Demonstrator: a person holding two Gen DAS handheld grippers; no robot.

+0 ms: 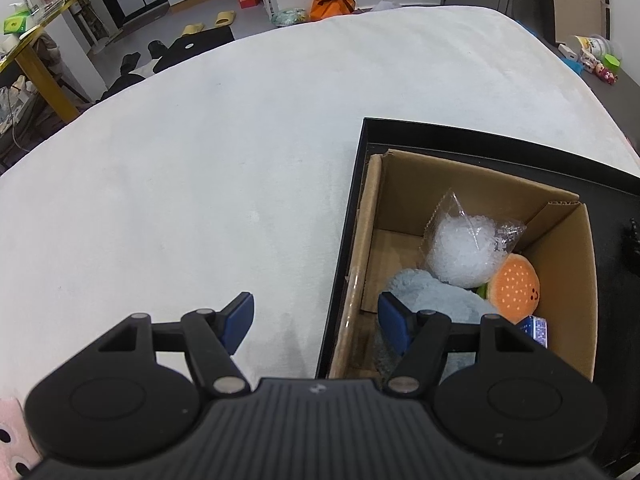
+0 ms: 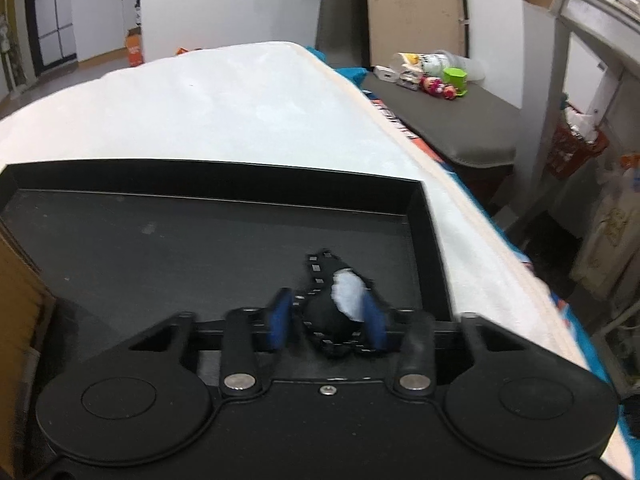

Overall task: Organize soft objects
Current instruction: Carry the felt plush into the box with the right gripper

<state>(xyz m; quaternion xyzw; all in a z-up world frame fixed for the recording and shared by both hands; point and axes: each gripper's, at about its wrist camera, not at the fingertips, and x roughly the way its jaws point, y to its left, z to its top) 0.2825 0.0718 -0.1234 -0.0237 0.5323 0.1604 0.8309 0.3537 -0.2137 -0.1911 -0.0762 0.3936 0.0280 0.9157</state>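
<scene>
In the left wrist view a cardboard box (image 1: 568, 264) stands inside a black tray (image 1: 352, 208) on the white bed. The box holds a clear bag of white beads (image 1: 460, 248), an orange burger plush (image 1: 516, 284) and a light blue plush (image 1: 432, 292). My left gripper (image 1: 316, 324) hangs open over the box's left wall, with nothing between its fingers. In the right wrist view my right gripper (image 2: 327, 316) is shut on a black plush toy with a white patch (image 2: 328, 312), low over the floor of the black tray (image 2: 160, 240).
The white bed cover (image 1: 200, 160) stretches far to the left and back. A pink spotted soft thing (image 1: 10, 440) shows at the left view's lower corner. Right of the bed stands a grey bench (image 2: 452, 120) with bottles and small toys (image 2: 436, 76).
</scene>
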